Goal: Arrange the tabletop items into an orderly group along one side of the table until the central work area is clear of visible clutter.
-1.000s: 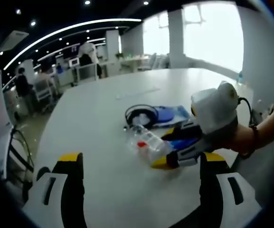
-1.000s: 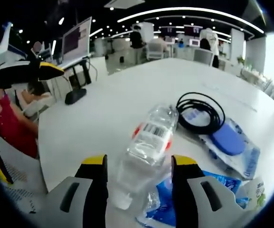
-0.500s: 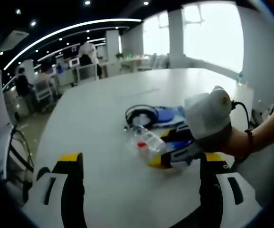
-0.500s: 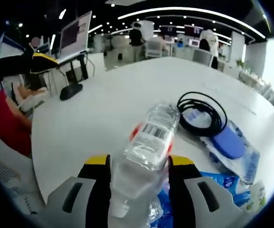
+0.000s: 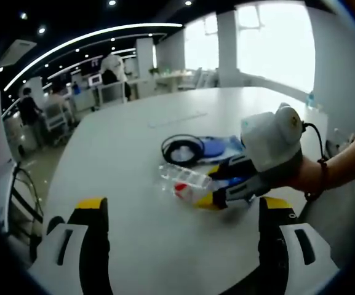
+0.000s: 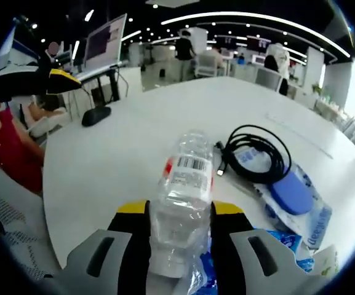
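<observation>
Now | right tool [image 6: 178, 212] clamps bottle [image 6: 183, 190] | left tool [image 5: 177, 212] wide open, empty, level above table [image 5: 122, 153]

A large white table [image 5: 134, 141] with a rounded edge stands in an open-plan office under a dark ceiling with curved light strips [image 5: 97, 35] and small spot lamps. Bright windows [image 5: 275, 43] between white pillars fill the far wall in the left gripper view. In the right gripper view a monitor [image 6: 106, 38] stands on a desk, with further desks, chairs and people [image 6: 186, 46] farther back.
</observation>
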The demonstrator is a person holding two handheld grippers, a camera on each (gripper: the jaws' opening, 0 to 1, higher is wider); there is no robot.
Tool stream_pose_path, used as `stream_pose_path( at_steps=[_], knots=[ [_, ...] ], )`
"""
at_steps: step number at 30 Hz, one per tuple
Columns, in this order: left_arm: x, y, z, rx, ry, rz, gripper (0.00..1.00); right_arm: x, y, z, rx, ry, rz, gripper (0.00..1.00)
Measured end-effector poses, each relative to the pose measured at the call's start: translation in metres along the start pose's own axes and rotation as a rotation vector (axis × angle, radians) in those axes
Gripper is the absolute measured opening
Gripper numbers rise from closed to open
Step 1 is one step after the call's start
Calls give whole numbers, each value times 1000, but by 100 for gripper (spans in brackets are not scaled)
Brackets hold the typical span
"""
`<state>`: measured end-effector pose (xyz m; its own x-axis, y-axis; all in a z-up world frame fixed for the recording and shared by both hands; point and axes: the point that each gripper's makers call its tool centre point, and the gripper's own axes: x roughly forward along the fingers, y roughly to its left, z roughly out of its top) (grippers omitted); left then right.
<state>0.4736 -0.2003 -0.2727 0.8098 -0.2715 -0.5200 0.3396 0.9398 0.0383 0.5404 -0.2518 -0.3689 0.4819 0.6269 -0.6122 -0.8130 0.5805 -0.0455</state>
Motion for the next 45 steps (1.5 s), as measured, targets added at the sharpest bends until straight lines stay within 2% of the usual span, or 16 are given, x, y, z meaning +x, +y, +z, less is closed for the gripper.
stream_pose_path(
  at_steps=[8,20,24,26,30,31,32,39,45],
  knots=[
    [1,-1,0,-1,0,-4,98,-13,0,16,30,-43,37,36],
    [1,-3,1,0,-3,-13,98,-25,-1,16,-5,-42,45,36],
    [2,-4,1,-2,-4,-16,98,-24,2,18,-82,-80,66,36],
    [2,-5,1,0,-3,-18,98,-23,7,16,-111,-97,108,36],
    [2,-5,1,1,-2,-20,97,-27,21,14,-330,-104,208,36],
    [3,-5,1,2,-2,-22,97,-28,22,13,-345,-99,217,36],
    [3,-6,1,4,-2,-23,97,-28,23,14,-328,-103,219,36],
    [3,-6,1,7,1,-22,97,-29,22,11,-354,-95,245,36],
    [3,-6,0,11,7,-23,97,-30,22,1,-343,-73,336,36]
  ],
)
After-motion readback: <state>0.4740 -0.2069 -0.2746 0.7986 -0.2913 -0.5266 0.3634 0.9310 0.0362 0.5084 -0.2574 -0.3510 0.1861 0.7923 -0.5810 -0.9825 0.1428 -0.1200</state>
